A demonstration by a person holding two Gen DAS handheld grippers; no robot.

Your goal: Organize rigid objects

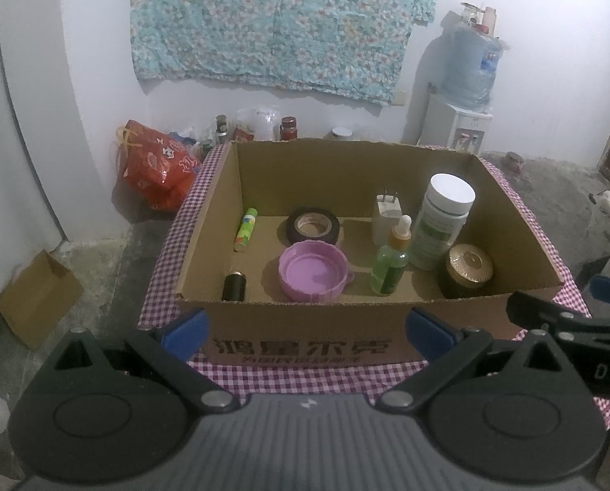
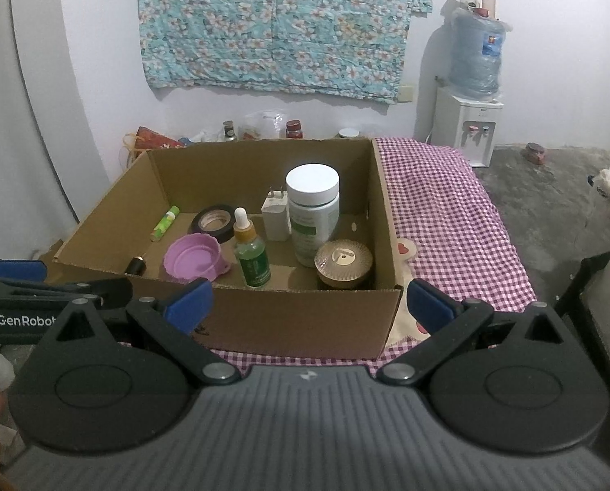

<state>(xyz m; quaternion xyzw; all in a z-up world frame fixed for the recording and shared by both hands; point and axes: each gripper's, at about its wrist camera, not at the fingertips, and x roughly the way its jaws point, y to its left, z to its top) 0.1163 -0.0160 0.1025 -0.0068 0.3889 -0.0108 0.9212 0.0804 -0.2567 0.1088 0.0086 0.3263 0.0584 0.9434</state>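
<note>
An open cardboard box (image 1: 317, 323) (image 2: 305, 319) stands on a purple checked cloth. Inside it are a white-capped pill bottle (image 1: 442, 221) (image 2: 313, 212), a green dropper bottle (image 1: 390, 264) (image 2: 250, 253), a gold-lidded jar (image 1: 468, 270) (image 2: 344, 264), a white plug adapter (image 1: 386, 219) (image 2: 275, 215), a black tape roll (image 1: 313, 226) (image 2: 212, 223), a purple lid (image 1: 313, 272) (image 2: 192, 262), a green tube (image 1: 245, 229) (image 2: 165, 223) and a small black bottle (image 1: 234, 286) (image 2: 135, 265). My left gripper (image 1: 305, 329) and right gripper (image 2: 307, 300) hang open and empty in front of the box's near wall.
The checked cloth (image 2: 448, 212) stretches to the right of the box. A red bag (image 1: 157, 167) and several jars sit on the floor by the back wall. A water dispenser (image 2: 466, 127) stands at the right. A small cardboard piece (image 1: 39, 298) lies on the floor at the left.
</note>
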